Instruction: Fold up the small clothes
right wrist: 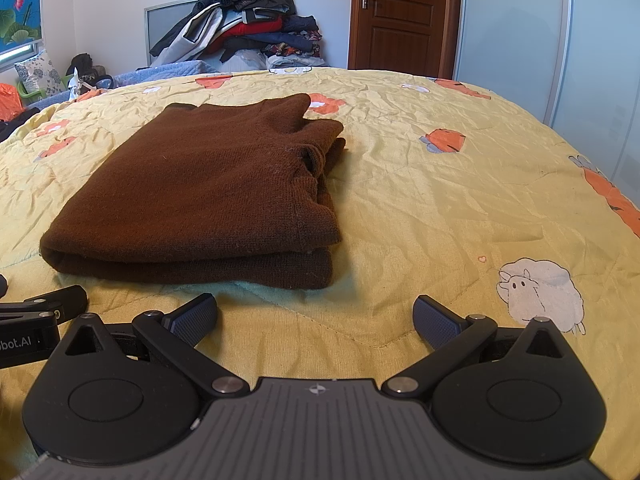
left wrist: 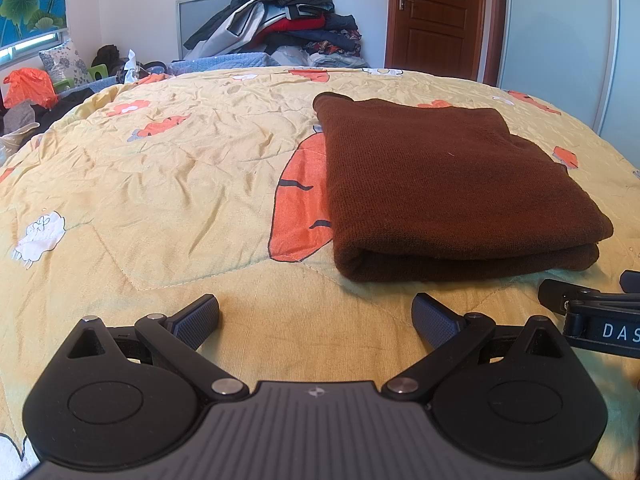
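A brown knit sweater lies folded into a thick rectangle on the yellow quilt. It also shows in the right wrist view, with its folded edge toward me. My left gripper is open and empty, low over the quilt, in front and to the left of the sweater. My right gripper is open and empty, in front and to the right of the sweater. Each gripper's side shows at the edge of the other's view. Neither touches the cloth.
A heap of clothes is piled at the far side of the bed. A brown door and a white wardrobe stand at the back right. An orange bag and clutter lie at the far left.
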